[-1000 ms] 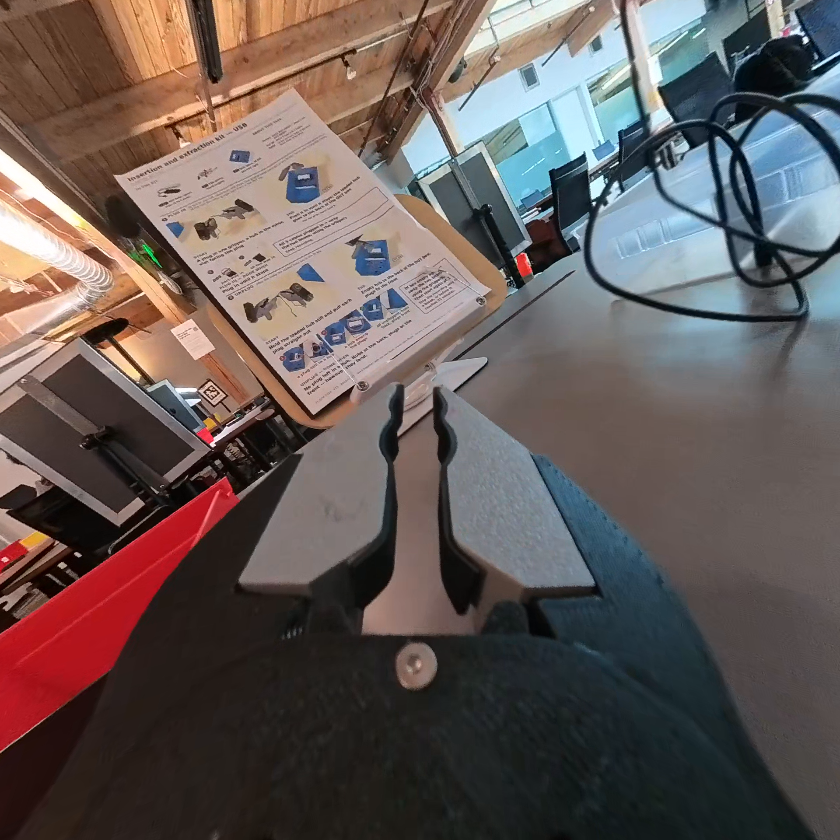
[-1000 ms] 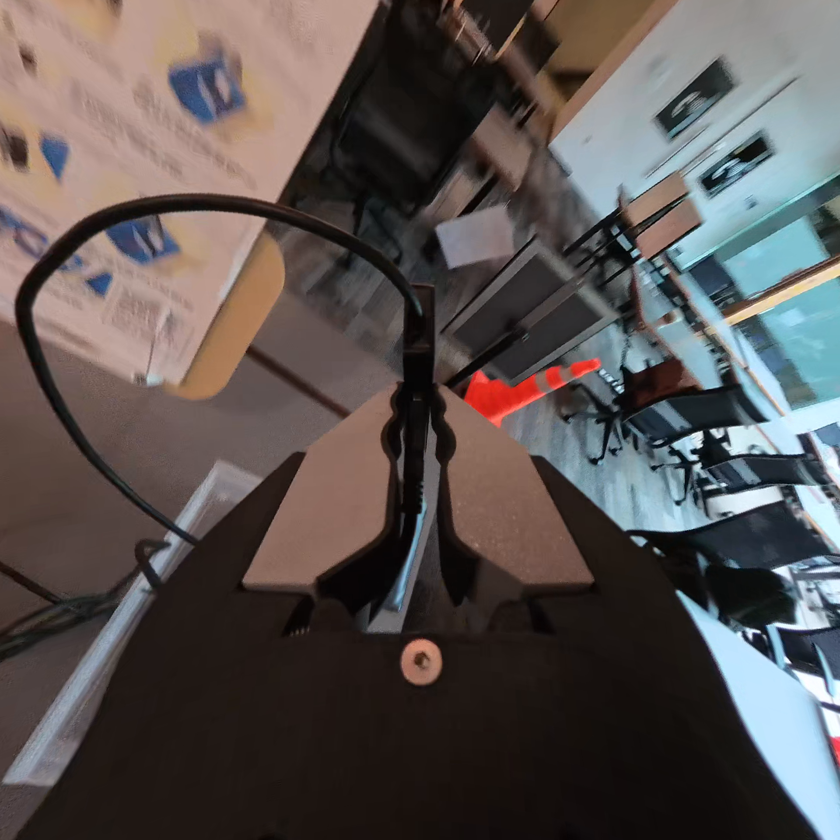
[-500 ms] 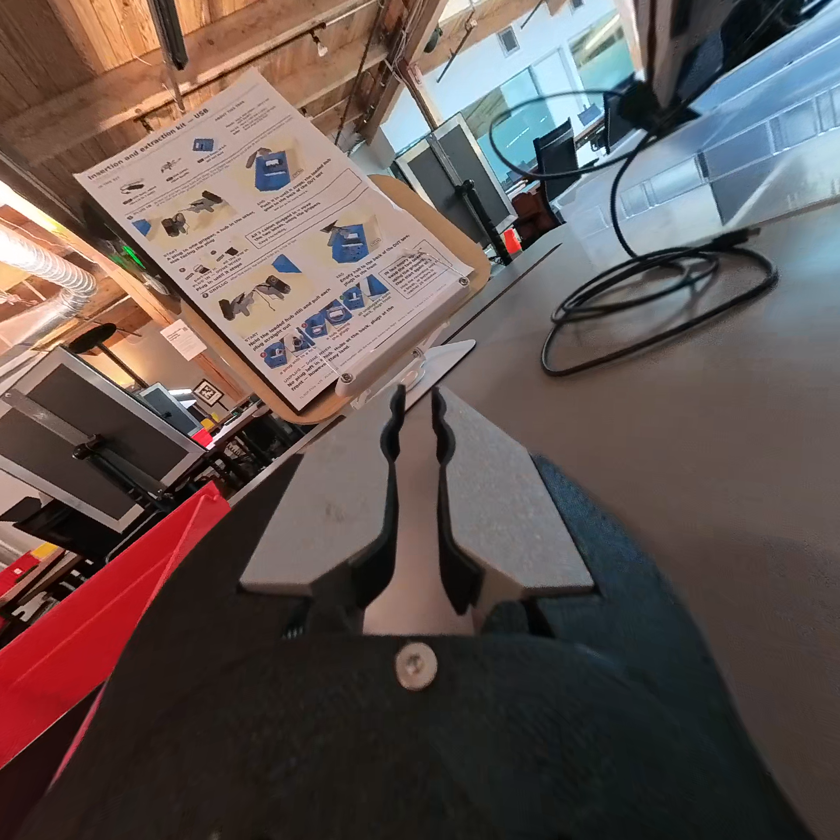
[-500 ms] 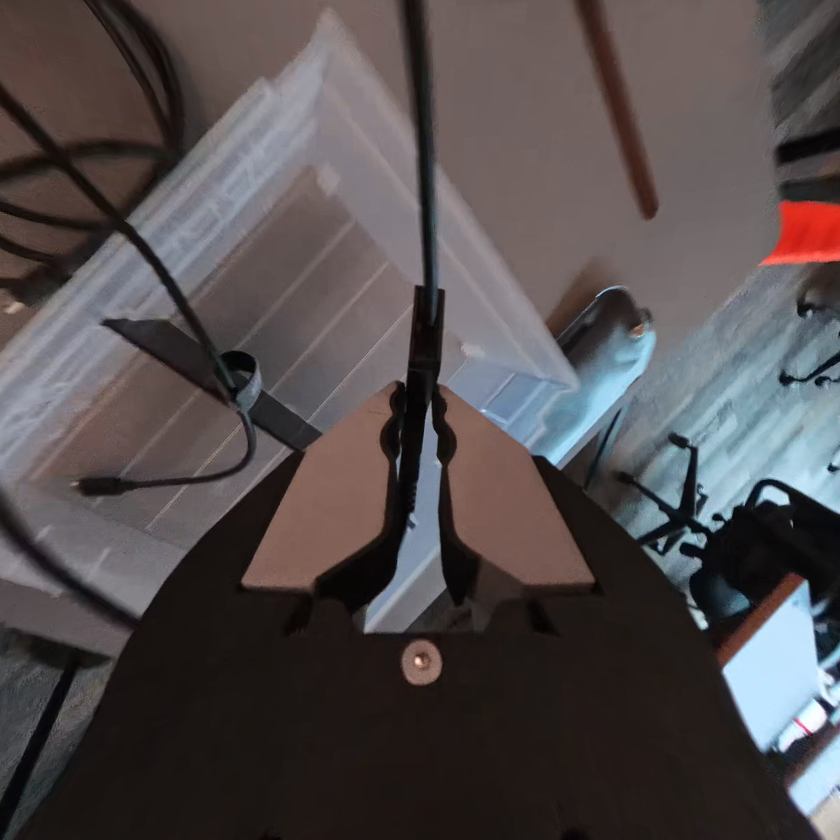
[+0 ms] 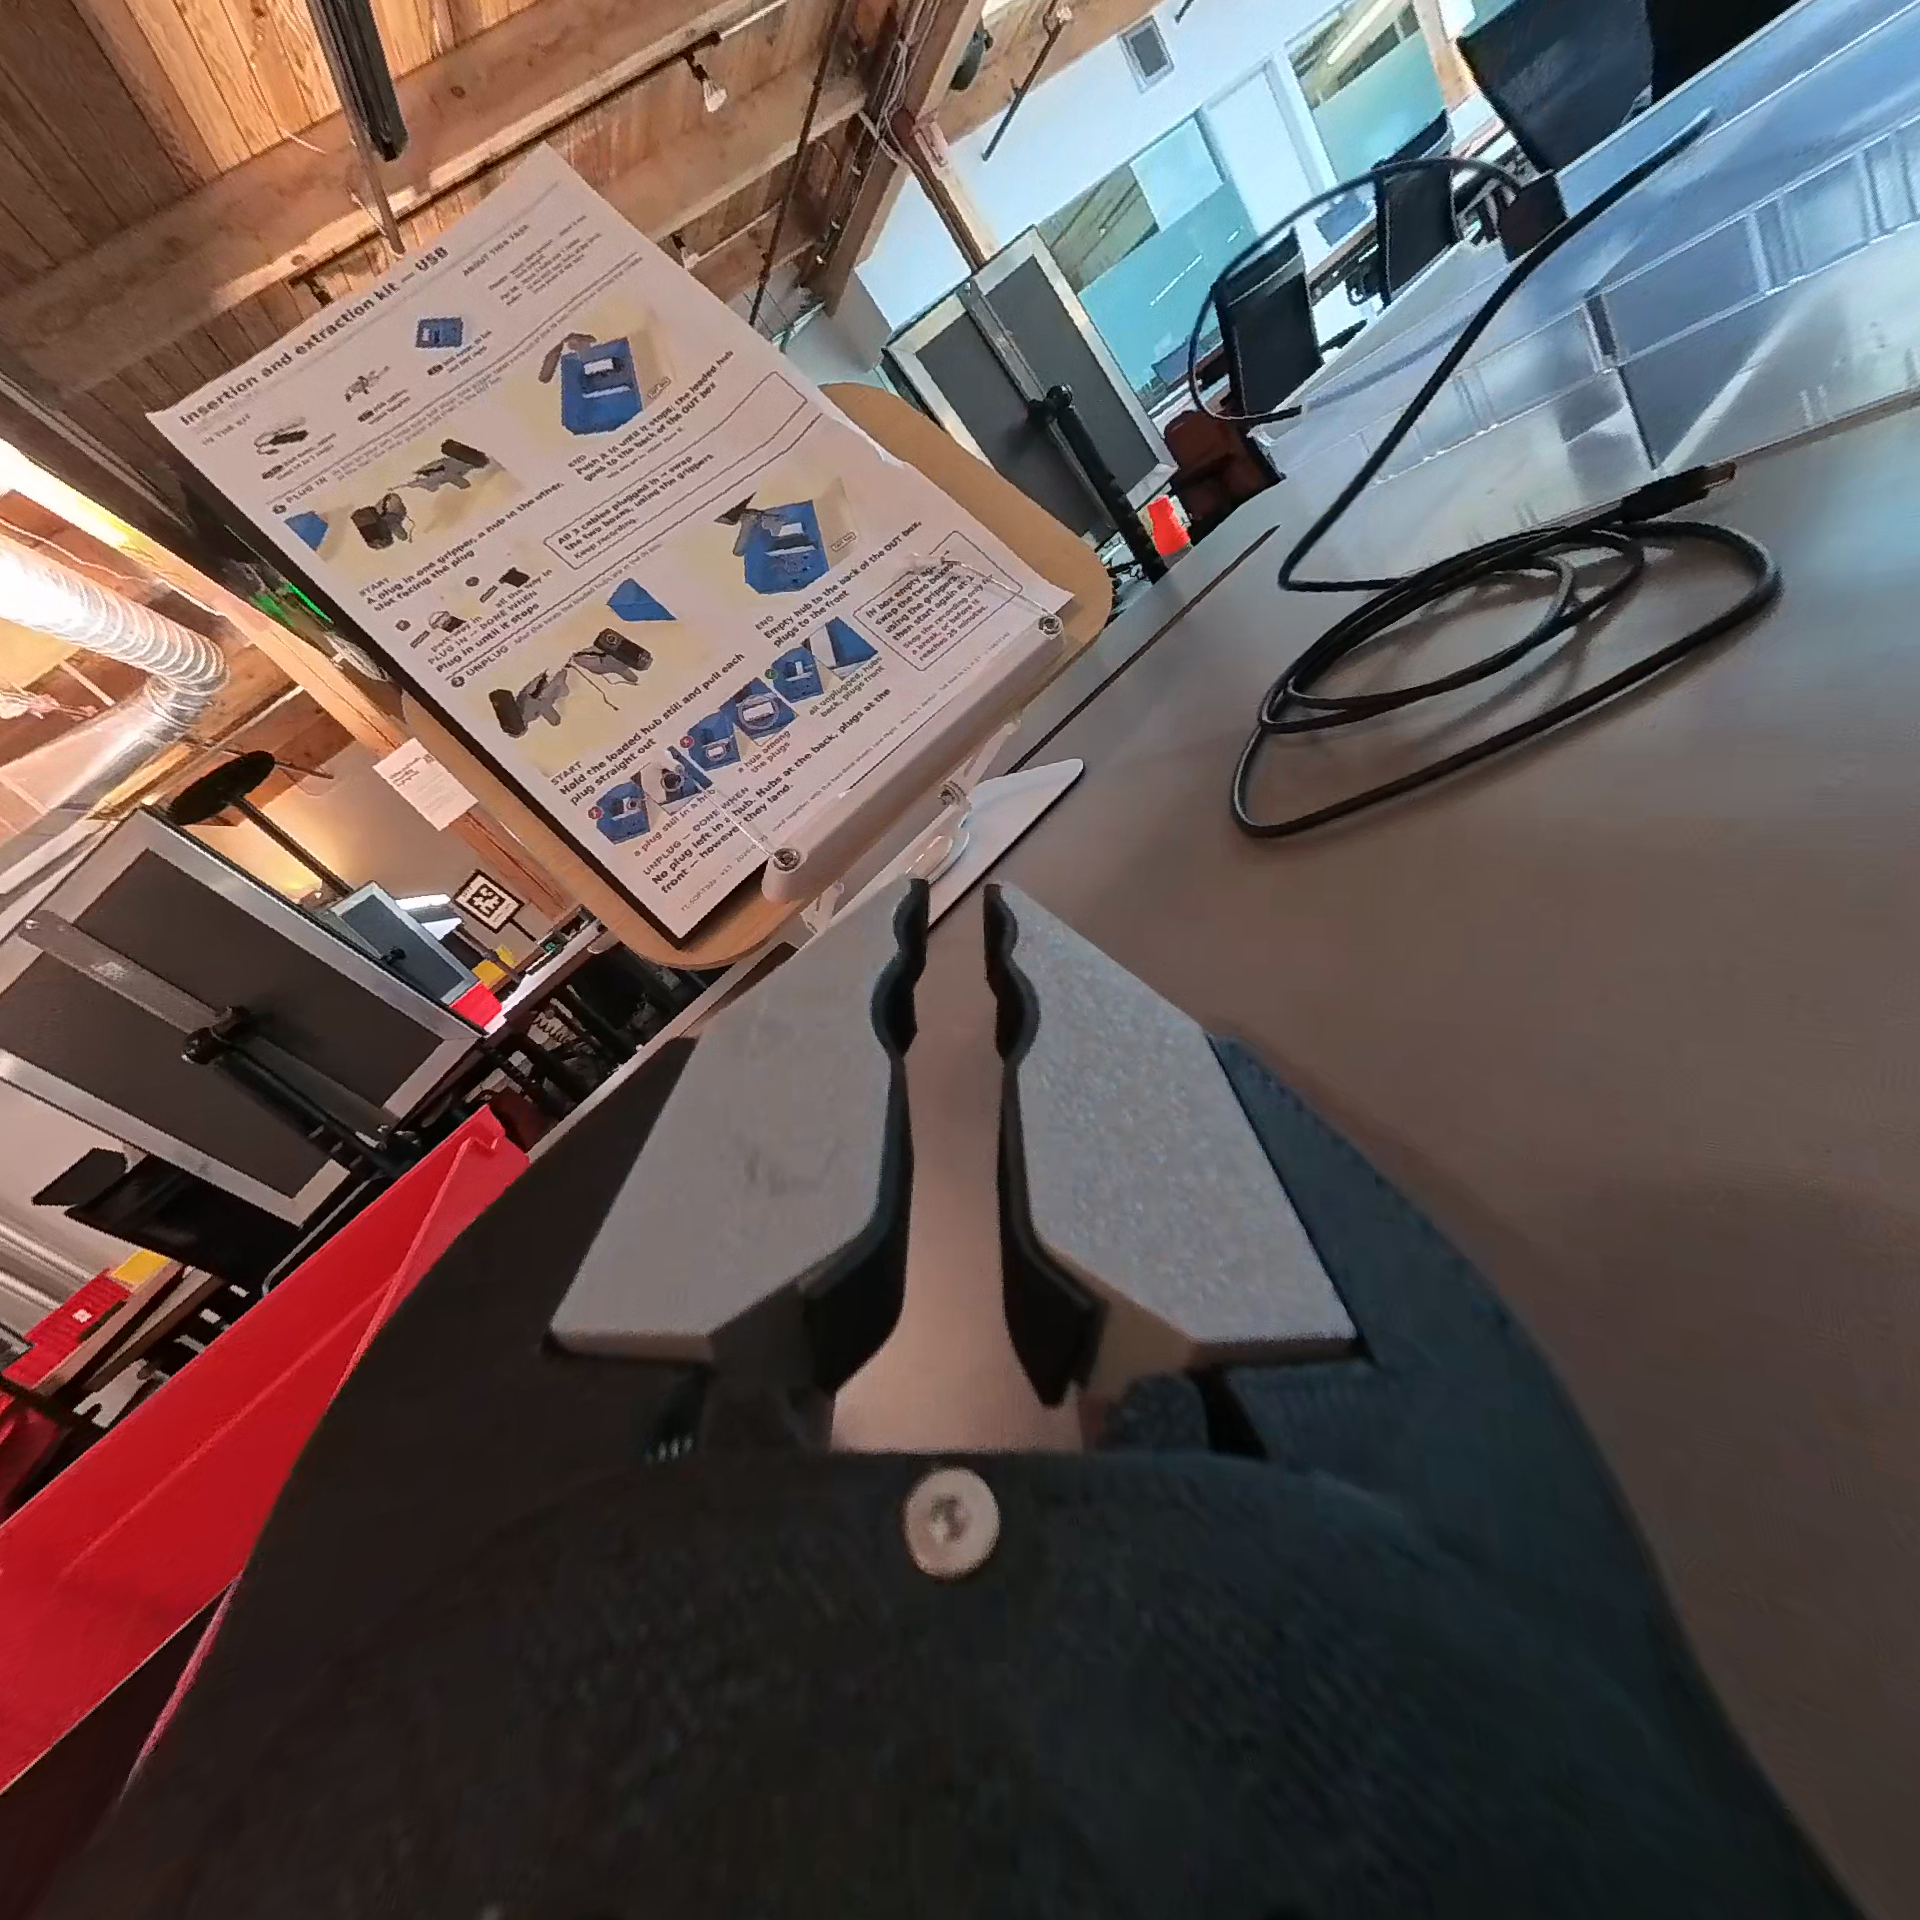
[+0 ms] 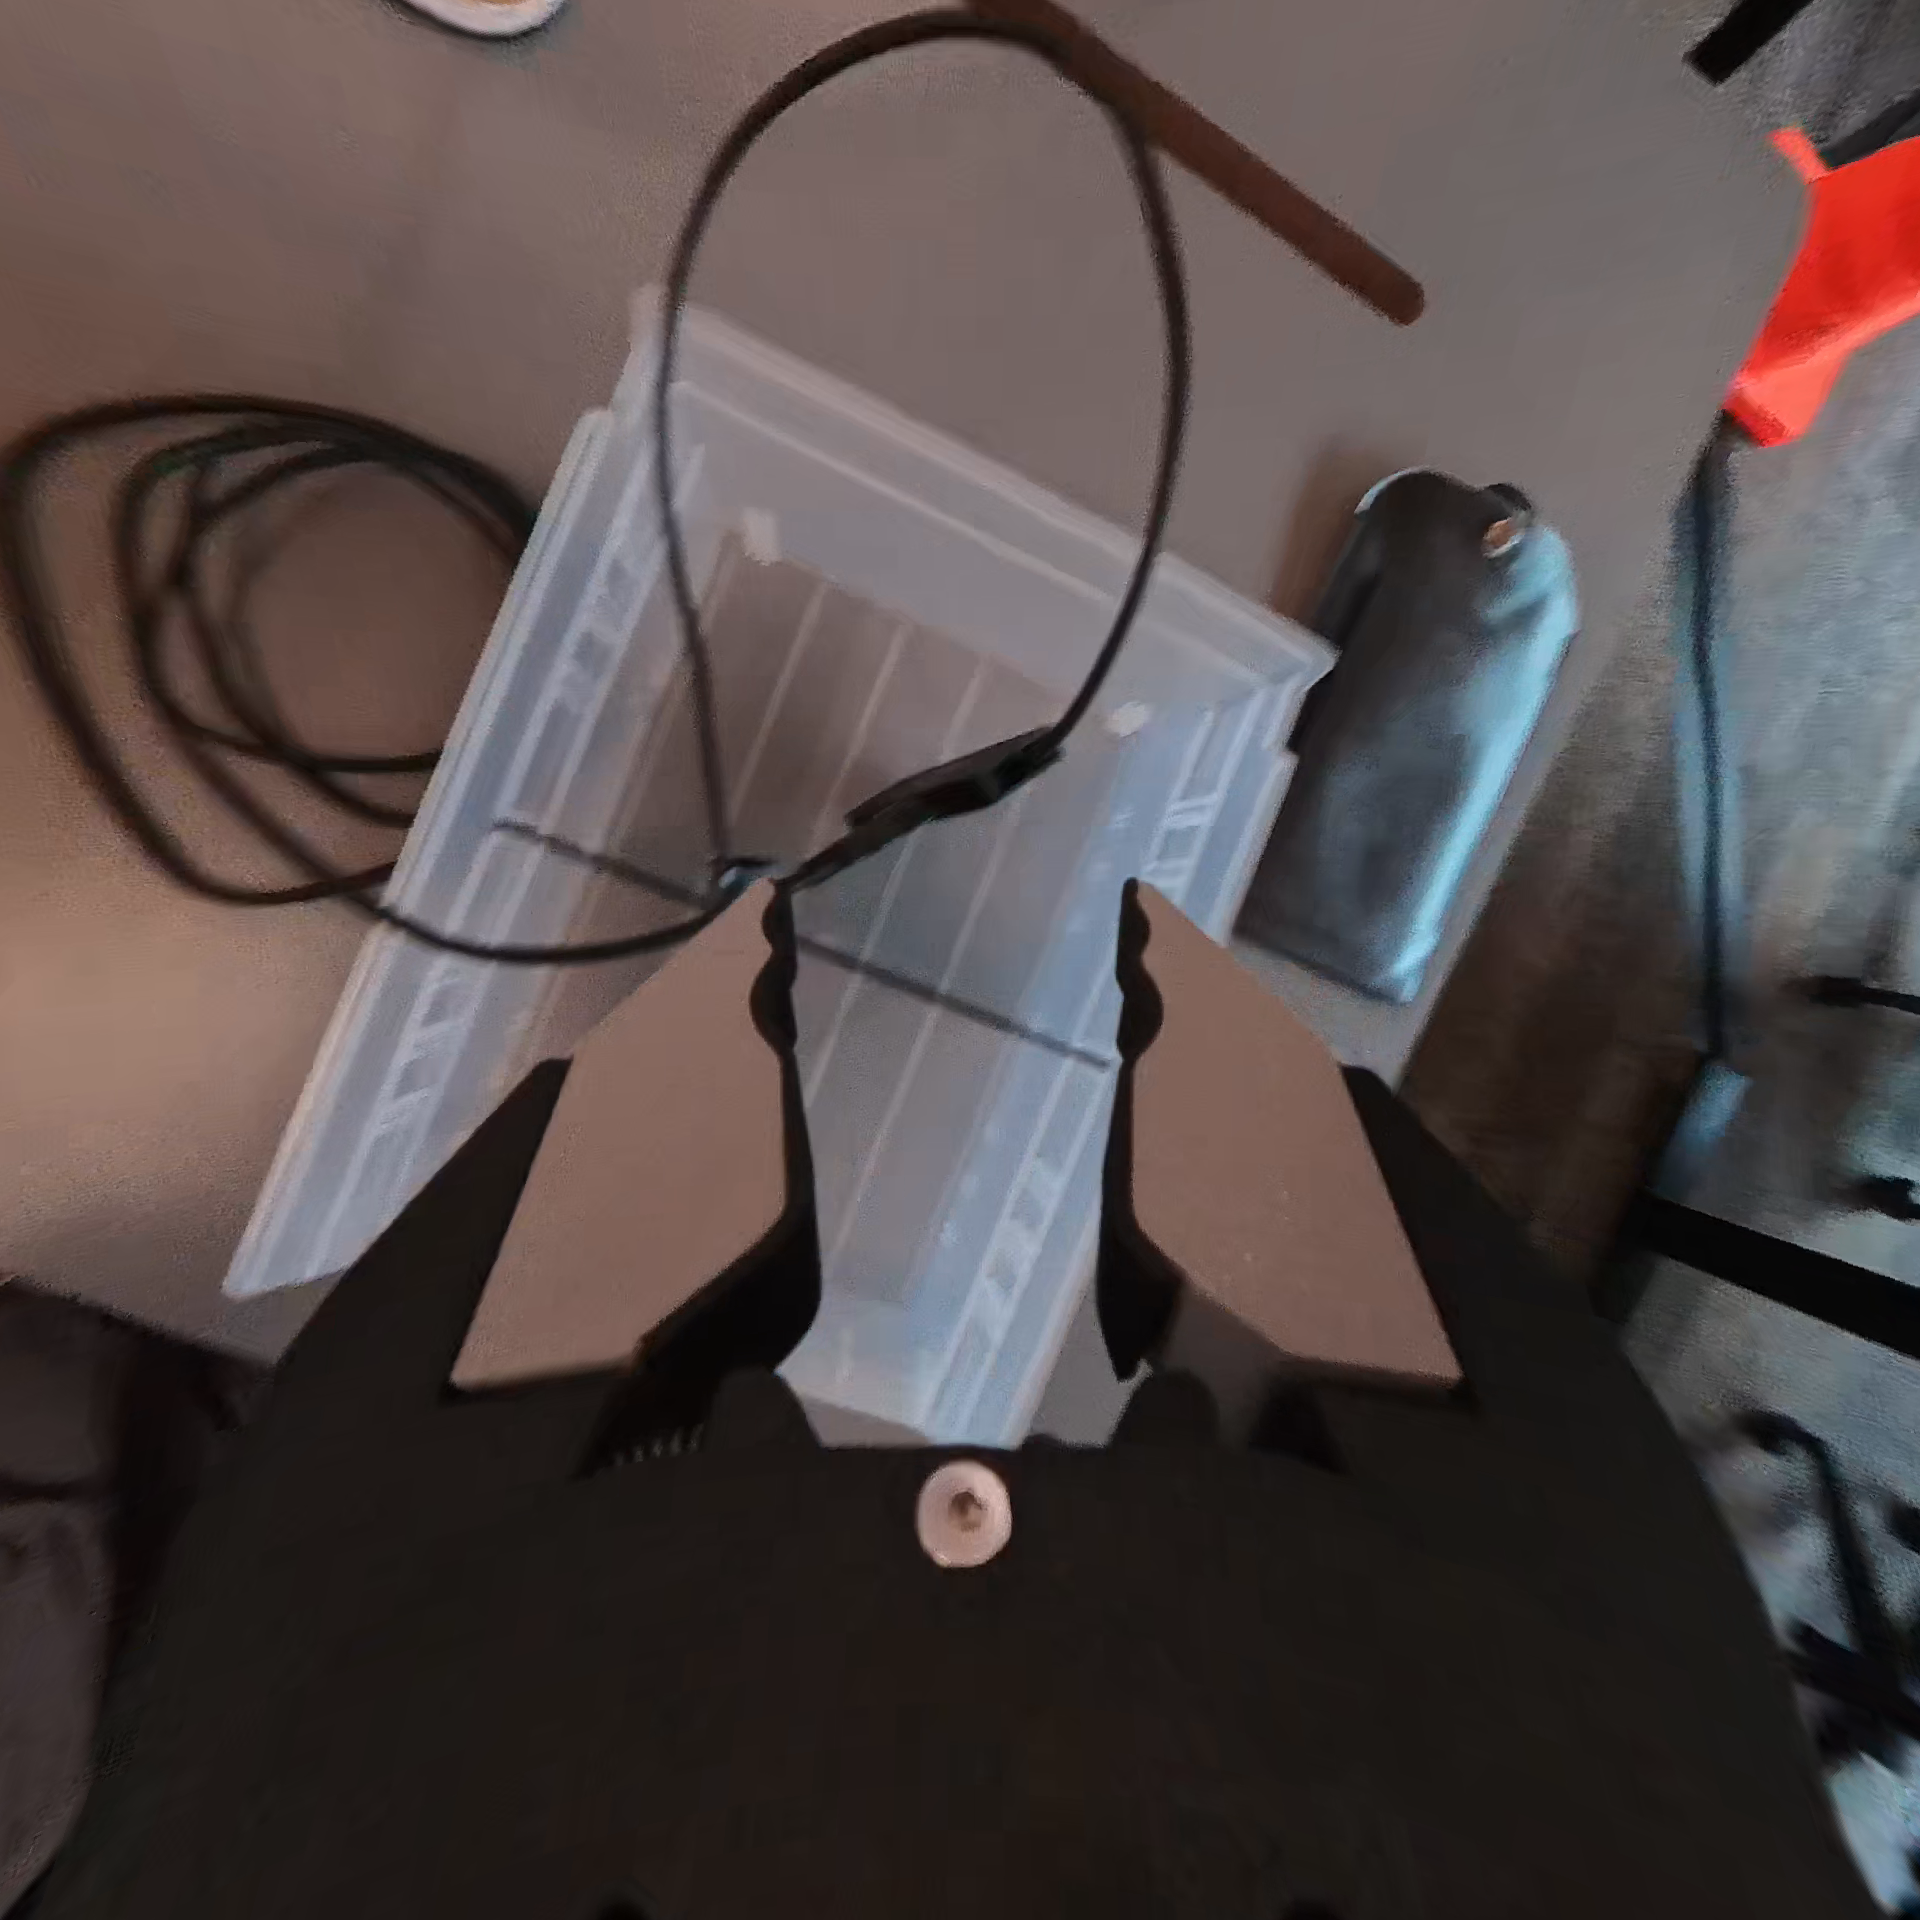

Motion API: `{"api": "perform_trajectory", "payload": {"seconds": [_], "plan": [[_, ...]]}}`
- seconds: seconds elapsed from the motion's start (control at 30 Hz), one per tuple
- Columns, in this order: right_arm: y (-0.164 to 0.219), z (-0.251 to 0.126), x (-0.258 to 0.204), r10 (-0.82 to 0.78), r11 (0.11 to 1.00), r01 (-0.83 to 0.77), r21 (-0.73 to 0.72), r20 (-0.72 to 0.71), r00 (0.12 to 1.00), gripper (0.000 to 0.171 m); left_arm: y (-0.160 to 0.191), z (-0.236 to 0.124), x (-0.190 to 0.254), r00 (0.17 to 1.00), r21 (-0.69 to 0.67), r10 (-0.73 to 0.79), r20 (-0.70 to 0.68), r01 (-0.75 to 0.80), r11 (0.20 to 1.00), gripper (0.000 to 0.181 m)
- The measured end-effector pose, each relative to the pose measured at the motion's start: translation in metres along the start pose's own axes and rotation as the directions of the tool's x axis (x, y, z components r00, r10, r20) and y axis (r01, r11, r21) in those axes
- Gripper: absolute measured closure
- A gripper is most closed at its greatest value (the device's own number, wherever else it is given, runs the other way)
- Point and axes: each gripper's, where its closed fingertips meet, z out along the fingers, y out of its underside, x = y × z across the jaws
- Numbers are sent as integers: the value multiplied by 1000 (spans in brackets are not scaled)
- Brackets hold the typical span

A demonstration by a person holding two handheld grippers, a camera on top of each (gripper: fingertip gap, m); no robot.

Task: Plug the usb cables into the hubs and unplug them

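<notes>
In the right wrist view my right gripper [image 6: 951,904] is open wide above a clear plastic bin [image 6: 1195,644]. A black USB cable [image 6: 1153,343] loops just ahead of the fingertips, and its plug [image 6: 956,790] is free of the fingers over the bin. A second black cable lies coiled on the table [image 6: 208,644]; it also shows in the left wrist view [image 5: 1507,665] with its plug [image 5: 1683,488] lying free. My left gripper [image 5: 951,904] is low over the grey table [image 5: 1455,1039], its jaws nearly together and empty. No hub is in view.
An instruction sheet on a stand [image 5: 623,623] is just ahead of the left gripper. A red bin [image 5: 260,1403] is at its left. The clear bin [image 5: 1766,343] is to the far right. The other gripper's dark body [image 6: 1434,727] lies beside the bin. The gap from one gripper's tips to the other's is roughly 45 centimeters.
My right gripper swung down over the clear bin, opened, and let go of the plug it held. The left gripper stayed nearly still and empty; the coiled cable came down onto the table.
</notes>
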Motion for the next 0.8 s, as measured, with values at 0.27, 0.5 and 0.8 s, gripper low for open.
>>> {"api": "perform_trajectory", "payload": {"seconds": [0.27,0.5,0.8], "plan": [[84,58,-71,76,996,-67,-54,206,976,115,0,1,2,1000,-4,9,-5,-9,1000,173],[90,67,-46,58,985,-53,-165,26,998,171,1,-1,4,999,-10,34,4,-34,999,174],[-72,41,-19,-417,831,489,266,-286,863,171,0,-2,5,999,-4,37,0,-37,999,174]]}}
